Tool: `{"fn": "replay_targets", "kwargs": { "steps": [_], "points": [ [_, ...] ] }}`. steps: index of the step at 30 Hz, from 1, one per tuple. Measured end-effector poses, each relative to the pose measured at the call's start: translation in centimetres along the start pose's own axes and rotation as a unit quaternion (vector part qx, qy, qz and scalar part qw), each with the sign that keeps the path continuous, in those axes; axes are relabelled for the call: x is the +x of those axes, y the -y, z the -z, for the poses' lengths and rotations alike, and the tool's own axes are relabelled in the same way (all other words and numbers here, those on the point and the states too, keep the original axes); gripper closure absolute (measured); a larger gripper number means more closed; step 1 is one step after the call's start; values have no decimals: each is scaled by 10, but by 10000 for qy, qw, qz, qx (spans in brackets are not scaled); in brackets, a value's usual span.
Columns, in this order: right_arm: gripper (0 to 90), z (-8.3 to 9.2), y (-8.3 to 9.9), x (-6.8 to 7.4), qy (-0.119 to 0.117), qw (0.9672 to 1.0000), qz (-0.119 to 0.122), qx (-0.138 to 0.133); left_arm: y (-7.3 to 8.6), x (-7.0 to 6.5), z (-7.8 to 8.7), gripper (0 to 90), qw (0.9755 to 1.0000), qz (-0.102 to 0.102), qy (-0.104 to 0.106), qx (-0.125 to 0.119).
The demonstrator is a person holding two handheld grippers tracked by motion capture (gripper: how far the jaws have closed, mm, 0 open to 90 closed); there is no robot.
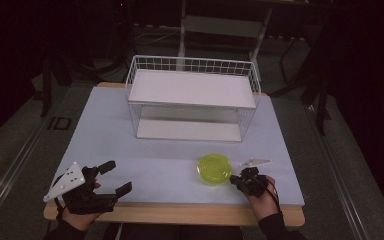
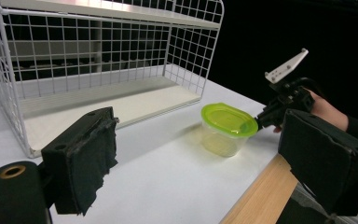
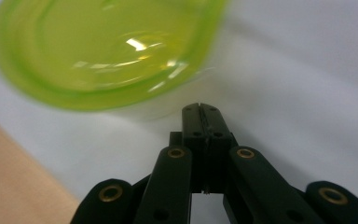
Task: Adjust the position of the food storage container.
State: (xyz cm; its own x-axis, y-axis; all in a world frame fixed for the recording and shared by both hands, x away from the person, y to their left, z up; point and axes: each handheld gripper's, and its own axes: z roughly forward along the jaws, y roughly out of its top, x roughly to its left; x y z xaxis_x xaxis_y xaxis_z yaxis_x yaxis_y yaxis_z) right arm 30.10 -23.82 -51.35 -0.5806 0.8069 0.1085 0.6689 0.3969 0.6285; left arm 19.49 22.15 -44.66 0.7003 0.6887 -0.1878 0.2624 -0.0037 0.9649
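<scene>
A small clear container with a lime-green lid [image 1: 214, 168] stands on the white tabletop, front right of centre. My right gripper [image 1: 234, 179] sits just right of it, jaws shut and empty, tips at the lid's rim. In the right gripper view the shut gripper [image 3: 201, 109] points at the blurred container [image 3: 102, 51] just ahead. My left gripper [image 1: 118, 176] rests at the front left corner with its jaws wide open and empty. In the left gripper view my left gripper [image 2: 205, 163] faces the container [image 2: 227, 122], with the right gripper [image 2: 261, 120] behind it.
A white wire rack [image 1: 192, 90] with an upper and a lower shelf stands at the back middle of the table [image 1: 155, 165]; its open side faces me. The rack [image 2: 98, 70] appears empty. A wooden edge [image 1: 180, 212] runs along the table's front.
</scene>
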Motion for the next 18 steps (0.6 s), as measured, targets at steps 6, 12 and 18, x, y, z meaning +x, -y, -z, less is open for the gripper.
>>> {"fn": "replay_targets", "kwargs": {
  "steps": [6,12,18],
  "points": [
    [900,-11,-12,-14,49,9998,-188,-36,0,0,0,137,10000,13,-19,14],
    [900,-22,-17,-7,-205,9995,-226,52,0,1,0,138,10000,35,-27,3],
    [900,-26,-18,6,-428,9986,-301,105,0,0,0,137,10000,6,-27,33]
  ]
}}
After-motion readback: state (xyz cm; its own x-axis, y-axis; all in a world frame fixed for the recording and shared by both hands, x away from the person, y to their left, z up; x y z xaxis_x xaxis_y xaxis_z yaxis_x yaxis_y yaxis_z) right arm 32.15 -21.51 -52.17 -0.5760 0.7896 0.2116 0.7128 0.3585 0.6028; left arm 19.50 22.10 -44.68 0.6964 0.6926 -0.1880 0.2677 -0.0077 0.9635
